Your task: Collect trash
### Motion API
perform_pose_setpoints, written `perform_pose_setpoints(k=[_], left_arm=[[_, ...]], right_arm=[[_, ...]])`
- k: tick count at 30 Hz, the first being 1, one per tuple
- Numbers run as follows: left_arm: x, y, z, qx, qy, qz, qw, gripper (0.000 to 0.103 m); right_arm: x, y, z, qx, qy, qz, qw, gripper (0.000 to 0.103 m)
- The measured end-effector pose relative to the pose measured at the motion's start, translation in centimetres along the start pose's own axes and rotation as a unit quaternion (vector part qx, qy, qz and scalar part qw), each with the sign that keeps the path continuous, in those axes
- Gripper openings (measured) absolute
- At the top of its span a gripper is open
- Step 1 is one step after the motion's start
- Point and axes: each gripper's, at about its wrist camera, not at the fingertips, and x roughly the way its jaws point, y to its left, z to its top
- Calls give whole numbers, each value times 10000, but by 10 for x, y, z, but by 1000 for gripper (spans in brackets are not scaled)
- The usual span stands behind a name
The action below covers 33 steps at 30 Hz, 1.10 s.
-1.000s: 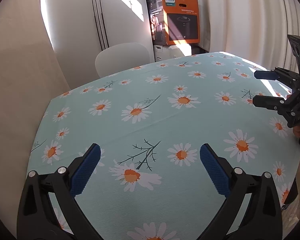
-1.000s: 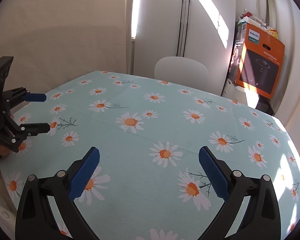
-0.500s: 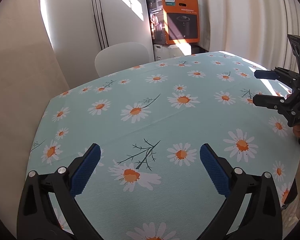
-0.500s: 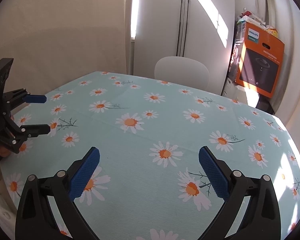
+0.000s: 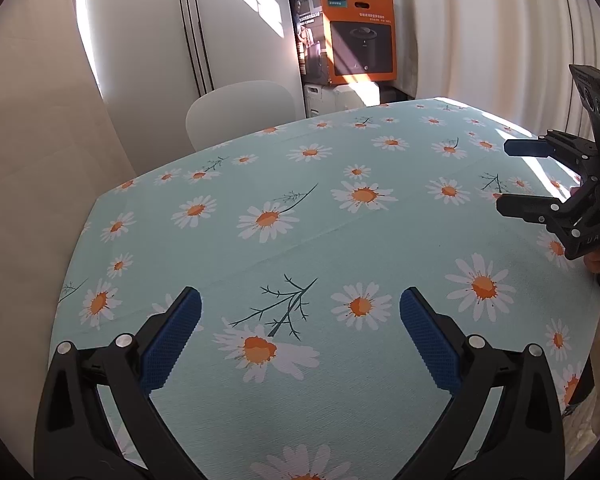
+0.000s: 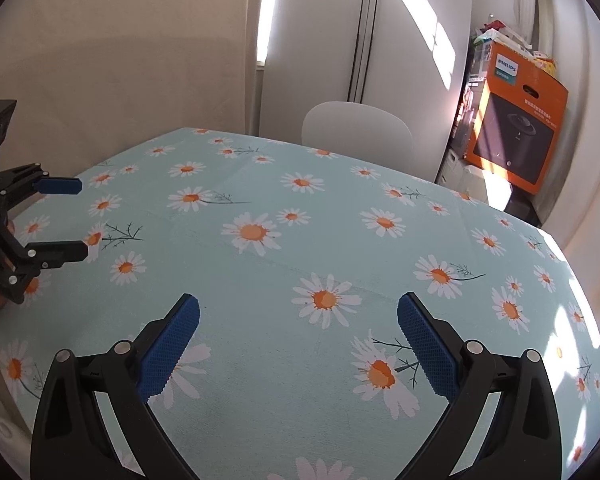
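Observation:
No trash shows in either view. A table with a light blue daisy-print cloth (image 5: 300, 240) (image 6: 300, 248) fills both views. My left gripper (image 5: 300, 304) hovers open over the near part of the cloth, with nothing between its blue pads. It appears again at the left edge of the right wrist view as the left gripper (image 6: 78, 218), fingers spread. My right gripper (image 6: 298, 308) is open too and holds nothing. In the left wrist view the right gripper (image 5: 504, 176) sits at the right edge, with a person's fingers (image 5: 598, 260) on its handle.
A white chair back (image 5: 244, 108) (image 6: 356, 132) stands at the table's far side. Behind it are white cabinet doors (image 5: 204, 32). An orange appliance box (image 5: 360, 48) (image 6: 516, 136) sits on stacked items in the corner. A beige wall (image 6: 120, 60) runs along the left.
Almost nothing differs. Both grippers stay open above the cloth, and the views shift only very slightly.

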Motion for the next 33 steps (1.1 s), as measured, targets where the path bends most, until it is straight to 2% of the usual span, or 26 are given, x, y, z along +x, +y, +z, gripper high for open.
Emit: perform_pose_setpoints(k=[5,19,28,33], left_arm=[[0,0,0,1,-7,-7,10000,97],[-1,-1,0,2,-2,-3,10000,97],[-4,-1,0,1,-107,-63,9999,97],[-2,5,1,-153,-63,38,9999,97]], right_arm=[[-6,10,-1,-237,-134,-133,9995,96],[-3,17,-1,-436,-77,-25,9990,95],[-5,14,-1,-385,-110,45,9992,96],[-5,13,-1,-351,-117,31,9993,95]])
